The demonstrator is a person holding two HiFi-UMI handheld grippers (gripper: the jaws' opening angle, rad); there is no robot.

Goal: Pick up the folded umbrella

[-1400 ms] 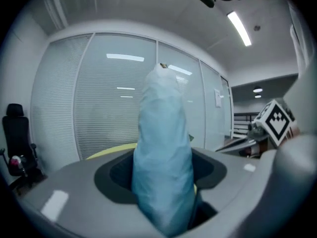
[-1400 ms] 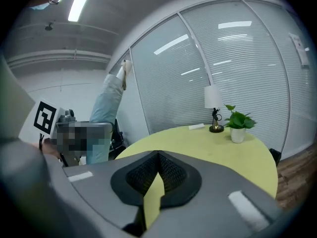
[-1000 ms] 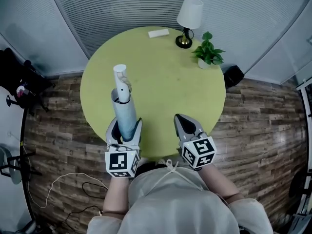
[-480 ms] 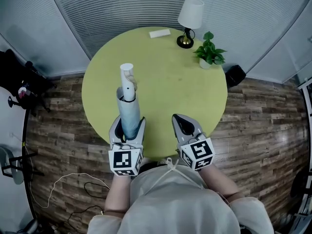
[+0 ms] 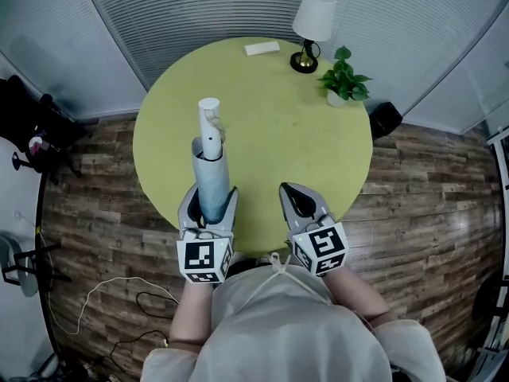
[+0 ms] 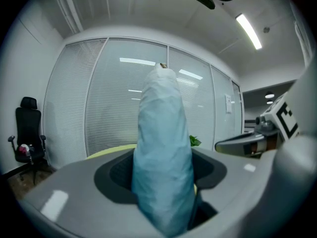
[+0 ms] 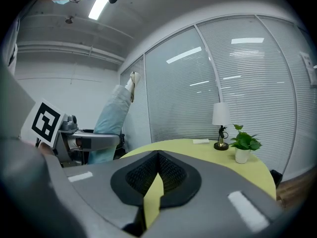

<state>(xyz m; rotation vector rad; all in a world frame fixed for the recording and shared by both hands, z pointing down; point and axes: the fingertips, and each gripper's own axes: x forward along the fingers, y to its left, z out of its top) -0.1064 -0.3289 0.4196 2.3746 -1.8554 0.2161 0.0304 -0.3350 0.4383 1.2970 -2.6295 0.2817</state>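
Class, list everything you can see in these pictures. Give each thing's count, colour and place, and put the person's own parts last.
table: 1, yellow-green, round, middle of the wooden floor
folded umbrella: 1, light blue sleeve, white handle, tilted up over the table's near left
lamp: 1, white shade, dark base, table's far right
potted plant: 1, green leaves, white pot, beside the lamp
flat item: 1, white, table's far edge
dark object: 1, black, on the floor by the table's right; kind unclear
office chair: 1, black, room's left
cable: 1, pale, floor at near left
left gripper: 1, grey, shut on the folded umbrella
right gripper: 1, grey, jaws together, empty
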